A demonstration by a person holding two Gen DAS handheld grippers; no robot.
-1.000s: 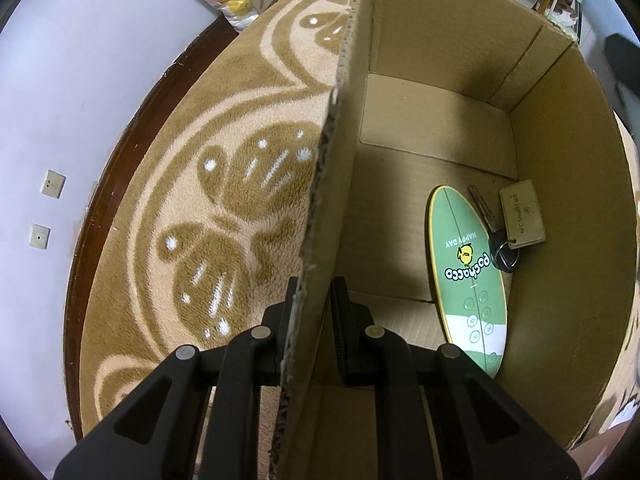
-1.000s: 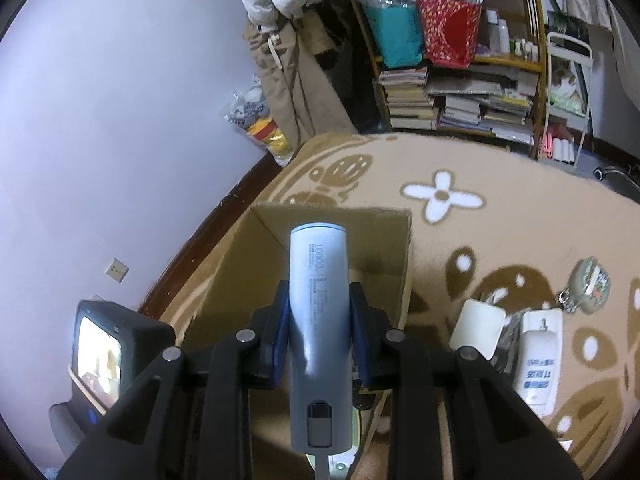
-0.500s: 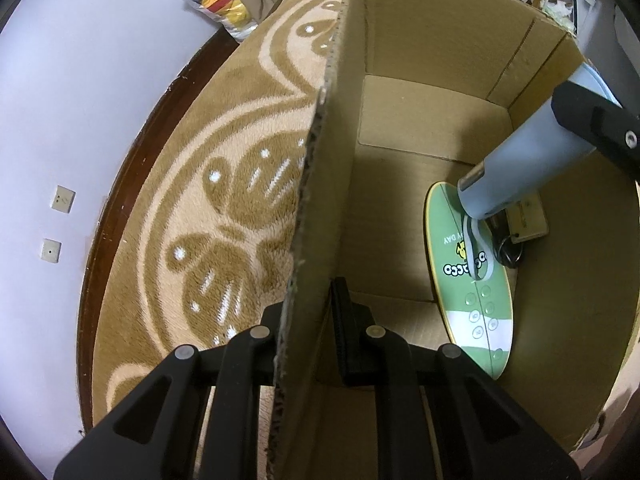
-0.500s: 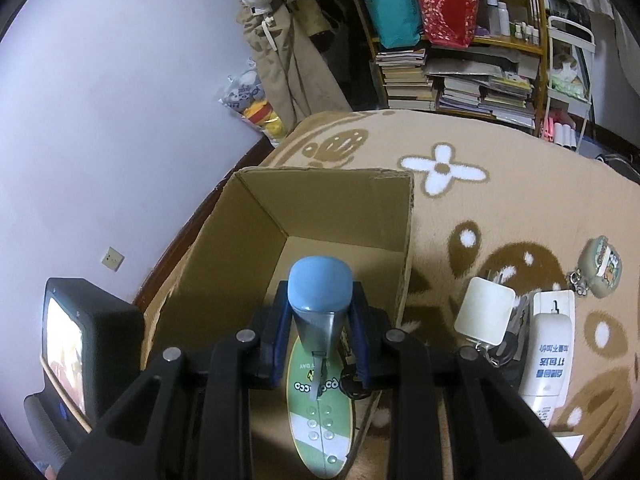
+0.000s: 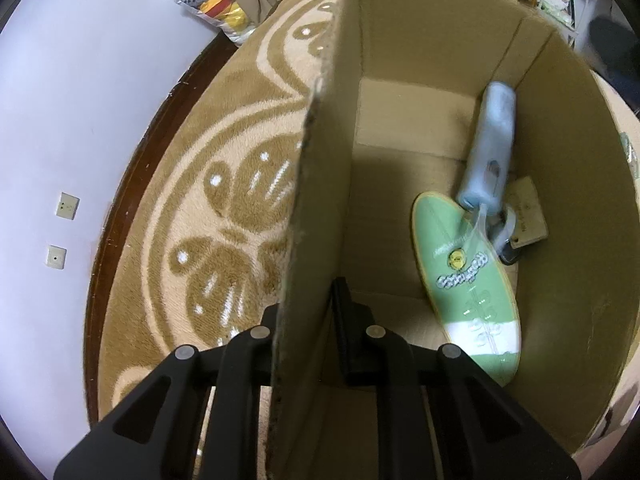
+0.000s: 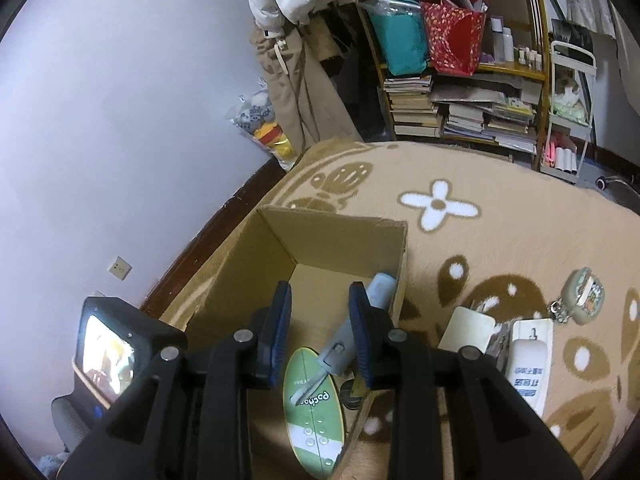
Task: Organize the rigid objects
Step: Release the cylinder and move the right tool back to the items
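Observation:
My left gripper point(image 5: 310, 312) is shut on the near wall of the cardboard box point(image 5: 320, 184), one finger outside, one inside. In the box lie a blue-grey power bank point(image 5: 490, 148) leaning against the right wall, a green oval board point(image 5: 468, 280) and a key with a tan tag point(image 5: 526, 216). My right gripper point(image 6: 320, 320) is open and empty above the box point(image 6: 248, 272); the power bank point(image 6: 352, 336) and the green board point(image 6: 312, 412) show below it.
On the rug right of the box lie a white bottle point(image 6: 528, 364), a white card point(image 6: 468, 330) and a small pouch with a keyring point(image 6: 584, 296). A bookshelf point(image 6: 464, 92) stands at the back. A bag of toys point(image 6: 260, 128) sits by the wall.
My right gripper lowered the power bank into the box, opened and let it go. The power bank now rests against the box's right wall. My left gripper kept hold of the box wall.

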